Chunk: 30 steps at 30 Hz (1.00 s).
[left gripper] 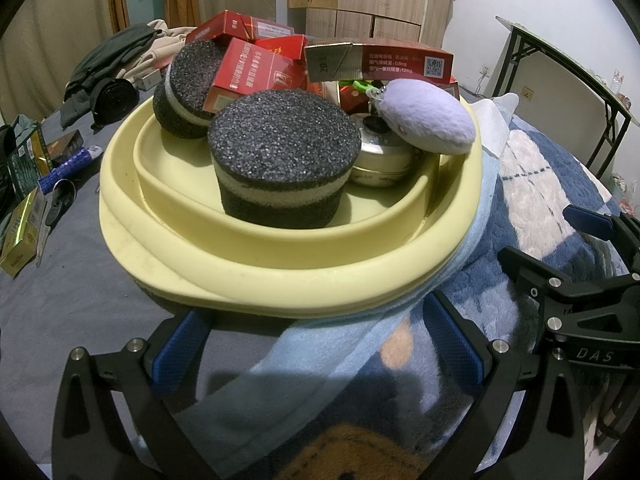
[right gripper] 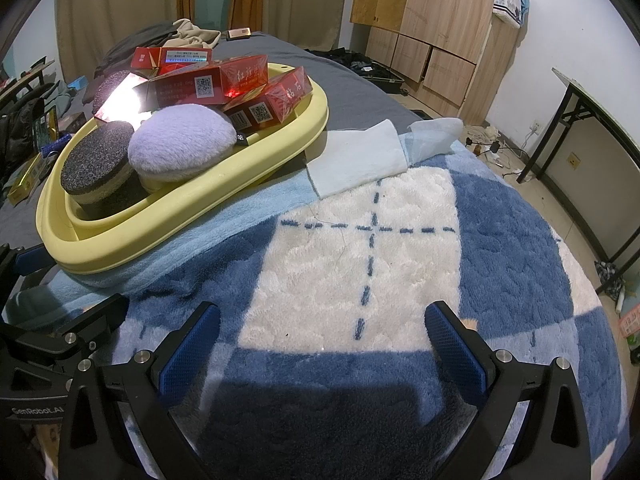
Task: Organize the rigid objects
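Both grippers hang with jaws spread wide and hold nothing: the left gripper (left gripper: pixel 316 344) sits just before the near rim of the yellow basin (left gripper: pixel 280 276), the right gripper (right gripper: pixel 324 344) over the blue-and-white blanket (right gripper: pixel 360 248). One basin rests partly on the blanket and partly on the grey sheet (left gripper: pixel 60 300). Inside it stand two round dark sponges (left gripper: pixel 280 160), one near and one further back at the left, one lilac puff (left gripper: pixel 428 116) resting on one round tin (left gripper: pixel 380 160), and a heap of red boxes (left gripper: pixel 256 72); at least five show, though the exact count cannot be told. Two pale cloths (right gripper: pixel 360 160) lie on the blanket just right of the basin. Several green and gold boxes (left gripper: pixel 24 152) lie on the sheet, well left of the basin.
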Each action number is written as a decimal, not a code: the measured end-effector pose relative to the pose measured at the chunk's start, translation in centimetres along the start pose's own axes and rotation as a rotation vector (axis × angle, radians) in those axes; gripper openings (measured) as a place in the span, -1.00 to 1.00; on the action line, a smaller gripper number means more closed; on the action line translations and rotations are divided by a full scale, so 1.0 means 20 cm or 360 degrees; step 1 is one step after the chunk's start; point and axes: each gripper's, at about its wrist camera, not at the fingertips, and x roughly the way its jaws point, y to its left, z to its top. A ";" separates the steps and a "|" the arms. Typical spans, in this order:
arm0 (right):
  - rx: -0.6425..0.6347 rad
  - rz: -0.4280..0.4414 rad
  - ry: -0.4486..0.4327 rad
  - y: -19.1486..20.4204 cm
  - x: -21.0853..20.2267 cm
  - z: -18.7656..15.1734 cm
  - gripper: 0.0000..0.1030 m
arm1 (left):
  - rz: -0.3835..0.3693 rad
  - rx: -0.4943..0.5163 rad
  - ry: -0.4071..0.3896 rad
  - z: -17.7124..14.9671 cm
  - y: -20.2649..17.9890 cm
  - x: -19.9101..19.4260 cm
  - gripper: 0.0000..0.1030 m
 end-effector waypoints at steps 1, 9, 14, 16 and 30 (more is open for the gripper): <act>0.0000 0.0000 0.0001 0.00 0.00 0.00 0.99 | 0.0000 0.0000 0.0000 0.00 0.00 0.00 1.00; 0.0000 0.0000 0.0000 0.00 0.00 0.00 0.99 | 0.0000 0.0000 0.0000 0.00 0.00 0.00 1.00; -0.0002 -0.0003 -0.0001 0.00 0.00 0.00 0.99 | -0.0001 0.0000 -0.0001 0.00 0.00 0.00 1.00; 0.0000 0.0001 0.0000 0.00 0.00 0.00 0.99 | 0.0000 0.0000 0.0000 0.00 0.00 0.00 1.00; -0.0008 -0.0008 -0.0002 0.01 0.01 0.00 0.99 | -0.0003 -0.0002 -0.0001 0.00 0.00 0.00 1.00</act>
